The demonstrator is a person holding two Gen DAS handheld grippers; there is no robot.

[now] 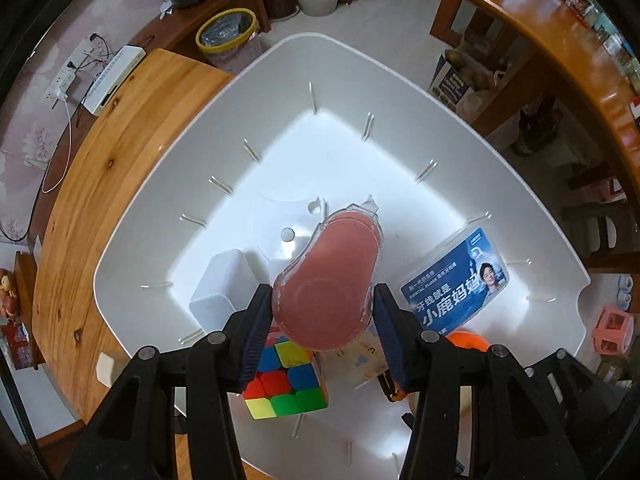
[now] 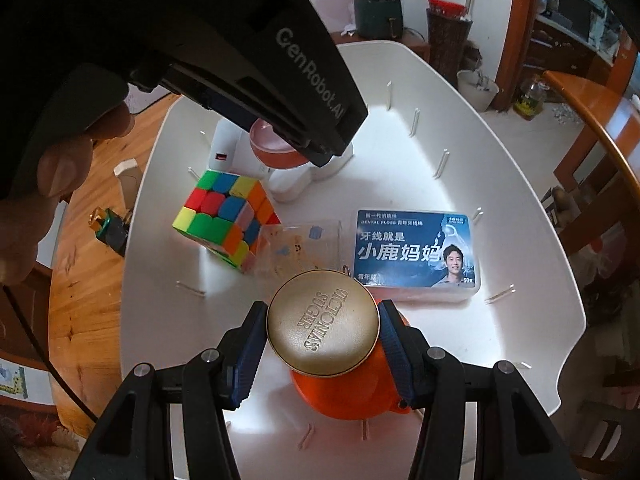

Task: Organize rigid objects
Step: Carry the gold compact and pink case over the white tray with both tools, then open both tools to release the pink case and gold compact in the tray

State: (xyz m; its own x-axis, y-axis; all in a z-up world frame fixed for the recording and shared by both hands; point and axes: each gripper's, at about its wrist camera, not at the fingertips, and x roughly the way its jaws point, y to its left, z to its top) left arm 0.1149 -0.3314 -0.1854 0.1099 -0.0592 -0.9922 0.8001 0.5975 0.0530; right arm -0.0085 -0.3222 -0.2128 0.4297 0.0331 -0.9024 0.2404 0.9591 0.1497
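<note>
The right gripper (image 2: 323,338) is clamped on an orange container (image 2: 352,392) with a gold embossed lid (image 2: 323,330), low over the near part of the white tray (image 2: 520,320). It should be set down upright in the open floor just near of the blue floss box (image 2: 416,254), without nudging the clear case (image 2: 300,252) or the colour cube (image 2: 224,220). Farther in, the left gripper (image 1: 323,312) holds a pink clear-shelled object (image 1: 332,276) above the tray's middle, between the white block (image 1: 220,292) and the floss box. The far half of the tray looks free. The tray overhangs the wooden surface (image 1: 100,184) at right, so placements are best kept away from its rim.
</note>
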